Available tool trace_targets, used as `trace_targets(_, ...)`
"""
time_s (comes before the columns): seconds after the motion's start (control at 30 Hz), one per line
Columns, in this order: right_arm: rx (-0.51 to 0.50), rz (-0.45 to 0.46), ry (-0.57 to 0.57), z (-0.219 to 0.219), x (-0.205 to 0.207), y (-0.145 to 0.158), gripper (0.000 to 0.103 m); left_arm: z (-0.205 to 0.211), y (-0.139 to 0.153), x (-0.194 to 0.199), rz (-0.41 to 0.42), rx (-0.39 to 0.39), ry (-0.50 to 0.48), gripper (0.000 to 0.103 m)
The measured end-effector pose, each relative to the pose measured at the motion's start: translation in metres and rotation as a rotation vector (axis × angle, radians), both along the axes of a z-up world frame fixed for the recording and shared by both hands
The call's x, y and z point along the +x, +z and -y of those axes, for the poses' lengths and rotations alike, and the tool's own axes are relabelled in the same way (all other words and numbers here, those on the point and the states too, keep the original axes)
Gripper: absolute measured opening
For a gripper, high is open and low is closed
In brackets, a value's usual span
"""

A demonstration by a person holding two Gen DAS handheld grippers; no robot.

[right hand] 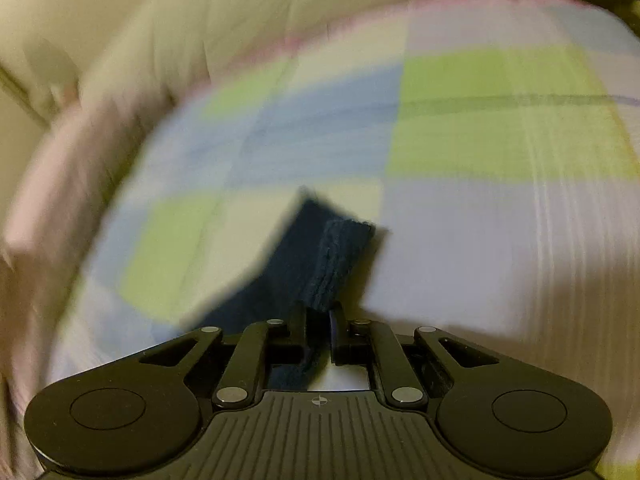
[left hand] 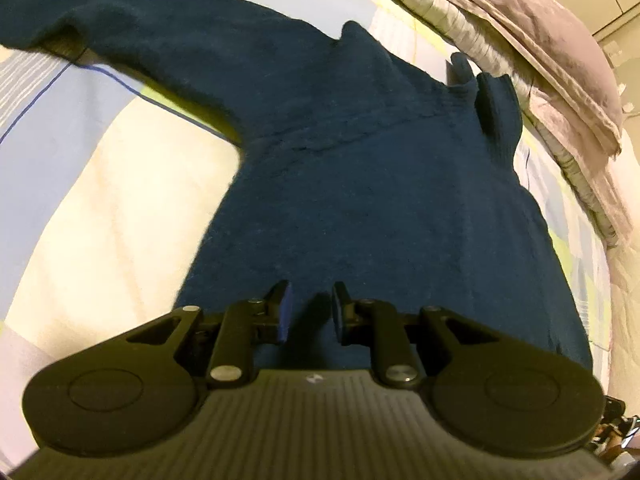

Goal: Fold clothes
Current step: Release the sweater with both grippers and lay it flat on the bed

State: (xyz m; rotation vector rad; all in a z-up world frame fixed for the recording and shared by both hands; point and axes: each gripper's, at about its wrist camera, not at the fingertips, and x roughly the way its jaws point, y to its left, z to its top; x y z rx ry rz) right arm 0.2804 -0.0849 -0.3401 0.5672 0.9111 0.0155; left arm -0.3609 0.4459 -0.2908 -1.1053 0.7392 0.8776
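Fingers of the left gripper (left hand: 311,312) stand apart with nothing between them, low over the hem end of the dark blue sweater (left hand: 360,184), which lies spread flat on the checked bedspread (left hand: 100,184) with one sleeve stretched out sideways. Beyond the sweater's collar lies a rumpled grey quilt (left hand: 540,40). The right gripper (right hand: 318,320) is clenched on a sweater cuff (right hand: 320,256), held above the bedspread in a blurred view.

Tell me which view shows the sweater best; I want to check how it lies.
The left wrist view: the sweater lies spread on the bedspread, one sleeve stretched out. The right wrist view is blurred, showing only a cuff at the tongs.
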Motion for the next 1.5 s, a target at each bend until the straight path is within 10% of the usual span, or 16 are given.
trace_targets(0.07, -0.015, -0.006, -0.016, -0.006, 0.003, 0.001, 0.012, -0.004, 0.003, -0.011, 0.004, 0.013, 0.024, 0.019)
trace_targets(0.23, -0.119, -0.039, -0.126, -0.016, -0.009, 0.023, 0.058, -0.031, 0.018, -0.075, -0.025, 0.102, 0.232, 0.04)
trace_targets(0.5, -0.015, -0.131, 0.071, -0.063, -0.112, 0.046, 0.058, -0.107, 0.011, -0.209, -0.012, 0.187, 0.716, 0.042)
trace_targets(0.67, 0.046, -0.217, 0.13, -0.093, -0.199, 0.045, 0.058, -0.157, -0.014, -0.256, -0.032, 0.197, 0.838, 0.041)
trace_targets(0.73, 0.042, -0.234, 0.139, -0.103, -0.222, 0.043, 0.058, -0.169, -0.014, -0.255, -0.06, 0.243, 0.809, 0.036)
trace_targets(0.77, 0.03, -0.232, 0.143, -0.107, -0.229, 0.044, 0.058, -0.176, -0.012, -0.253, -0.099, 0.272, 0.747, 0.005)
trace_targets(0.97, -0.014, -0.191, 0.199, -0.127, -0.251, 0.055, 0.058, -0.182, 0.008, -0.262, -0.279, 0.482, 0.594, 0.005)
trace_targets(1.17, -0.144, -0.142, 0.359, -0.162, -0.265, 0.06, 0.058, -0.159, 0.002, -0.254, -0.541, 0.474, 0.518, 0.037)
trace_targets(1.3, -0.293, -0.034, 0.55, -0.191, -0.28, 0.066, 0.058, -0.131, 0.01, -0.236, -0.72, 0.48, 0.512, 0.029)
trace_targets(1.4, -0.403, 0.057, 0.703, -0.207, -0.295, 0.069, 0.058, -0.083, 0.036, -0.209, -0.464, 0.441, 0.39, 0.029)
trace_targets(1.5, -0.445, 0.135, 0.856, -0.222, -0.311, 0.064, 0.058, -0.028, 0.045, -0.145, -0.25, 0.417, 0.068, 0.022)
